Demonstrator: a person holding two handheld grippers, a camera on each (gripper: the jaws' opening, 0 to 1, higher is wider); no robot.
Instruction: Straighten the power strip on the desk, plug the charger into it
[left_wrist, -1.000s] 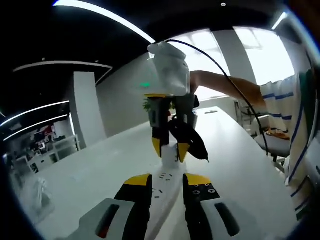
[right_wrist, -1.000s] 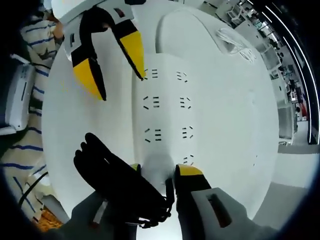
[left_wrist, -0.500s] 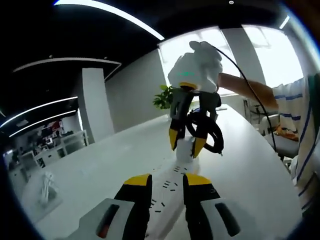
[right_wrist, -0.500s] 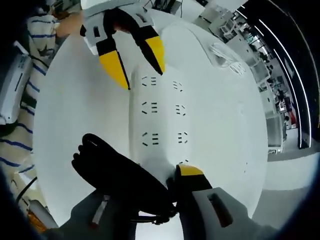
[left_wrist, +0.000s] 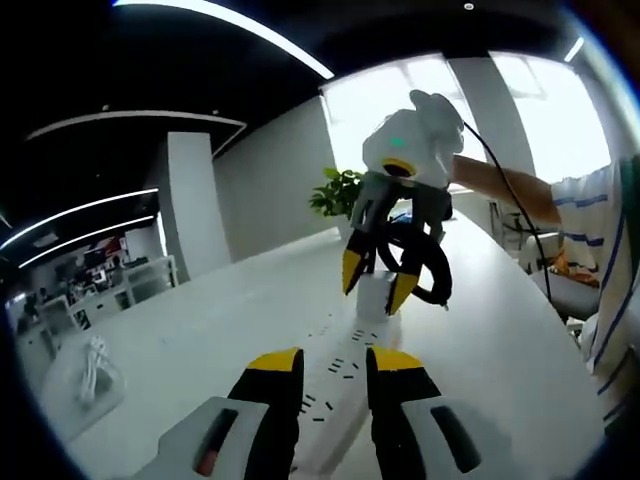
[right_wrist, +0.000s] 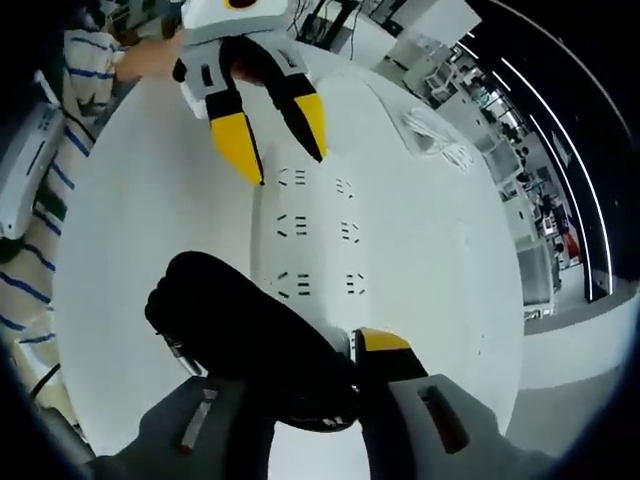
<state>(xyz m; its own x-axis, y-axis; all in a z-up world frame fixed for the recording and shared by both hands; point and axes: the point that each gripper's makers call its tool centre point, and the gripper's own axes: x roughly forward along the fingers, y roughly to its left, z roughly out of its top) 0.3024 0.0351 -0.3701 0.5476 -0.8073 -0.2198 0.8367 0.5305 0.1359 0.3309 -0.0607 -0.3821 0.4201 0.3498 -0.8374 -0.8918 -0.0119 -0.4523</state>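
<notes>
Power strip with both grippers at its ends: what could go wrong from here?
The black cable bundle hides the right gripper's end of the power strip, so its grip is hard to judge. The loop could also snag while turning. The left gripper sits on the far sockets, possibly blocking the charger.

Right gripper (right_wrist: 325, 350): I can't see its left jaw tip, a coiled black cable (right_wrist: 250, 335) covers it and the near end of the power strip (right_wrist: 318, 235). The strip's other end is hidden behind the left gripper (right_wrist: 280, 135). Small white bundle (left_wrist: 88, 362) left of the strip is too blurred to identify.
</notes>
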